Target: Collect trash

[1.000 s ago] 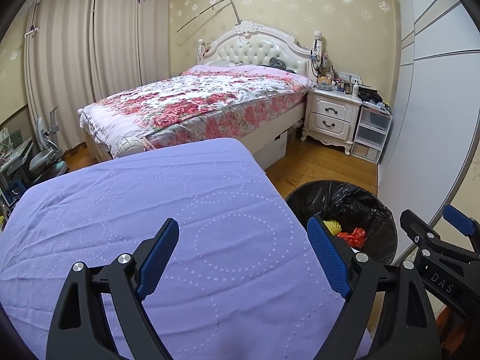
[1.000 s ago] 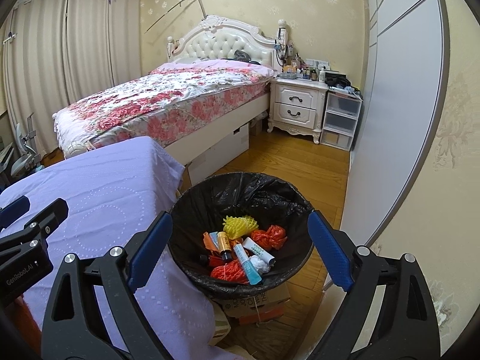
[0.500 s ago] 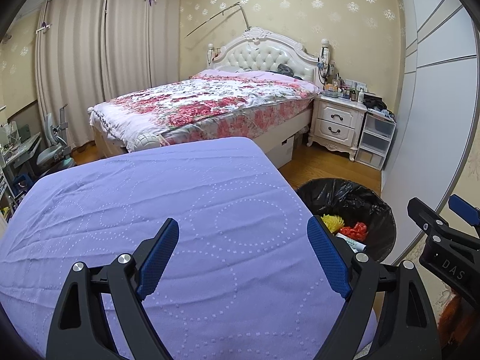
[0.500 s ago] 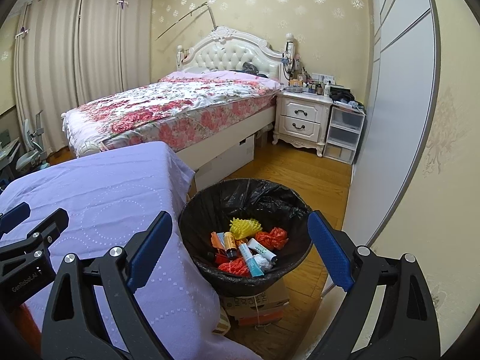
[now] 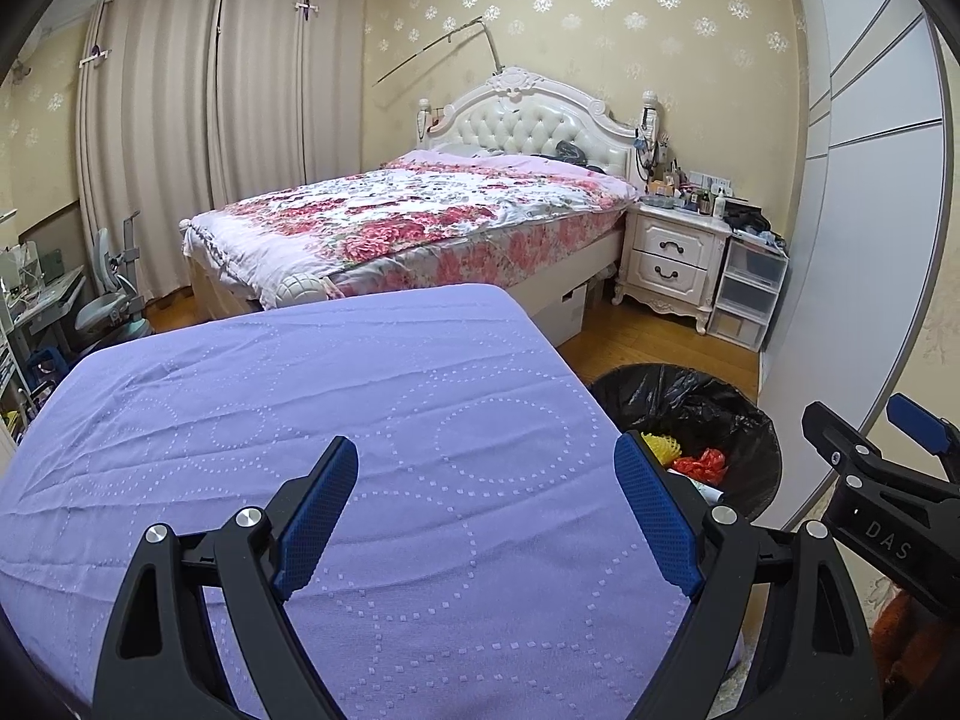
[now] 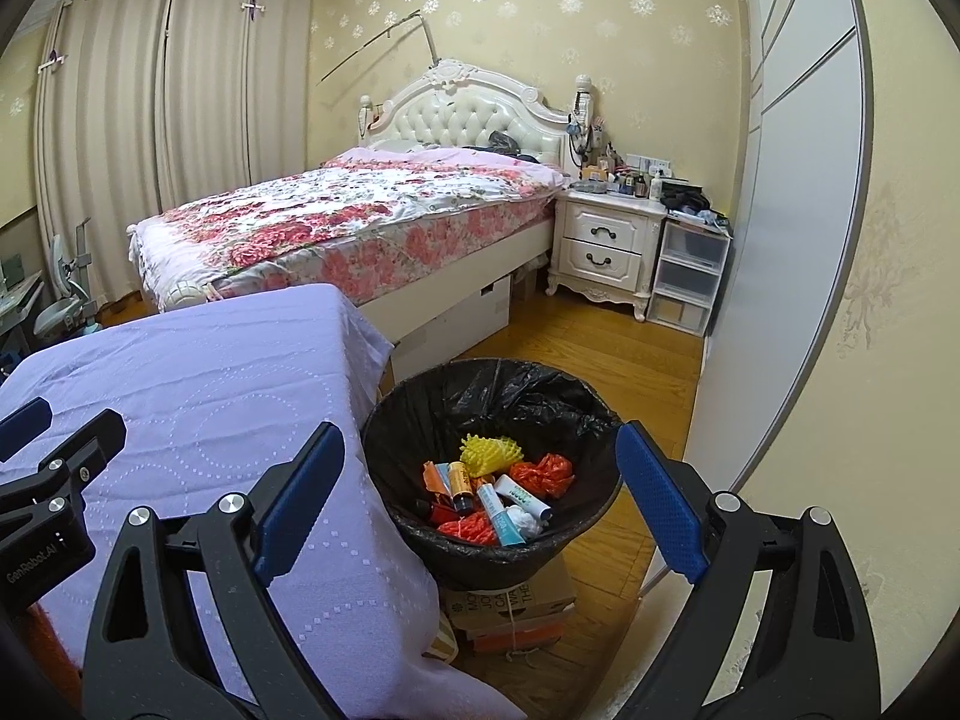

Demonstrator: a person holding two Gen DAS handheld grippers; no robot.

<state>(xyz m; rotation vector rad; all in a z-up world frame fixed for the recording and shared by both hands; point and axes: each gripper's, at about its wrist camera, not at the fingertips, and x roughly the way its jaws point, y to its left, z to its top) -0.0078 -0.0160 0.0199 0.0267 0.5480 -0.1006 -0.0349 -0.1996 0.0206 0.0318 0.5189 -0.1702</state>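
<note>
Your left gripper [image 5: 486, 504] hangs over the lavender-clothed worktop [image 5: 300, 396] with its jaws spread wide and nothing between them. Your right gripper [image 6: 480, 492] sits over the black-lined trash bin [image 6: 498, 384], jaws likewise wide apart and empty.

The bin stands on the wood floor [image 6: 618, 354], just beside the worktop's right edge. Inside it you can see the trash: a yellow foam fruit net [image 6: 489, 453], a crumpled orange bag [image 6: 543, 474], an orange mesh [image 6: 471, 525], a white-and-teal tube [image 6: 522, 495] and a small brown bottle [image 6: 459, 477]. The pile overlaps, so the lowest pieces are hard to tell apart.

From the left wrist view the worktop's edge and your left gripper's finger hide most of the bin [image 5: 720, 402]; only the net [image 5: 660, 447] and the orange bag [image 5: 699, 462] peek out. Your right gripper [image 5: 888, 480] is cut off at the frame's edge there.

Under the bin, a cardboard box [image 6: 510, 600] is mostly covered, its print only partly readable.
</note>
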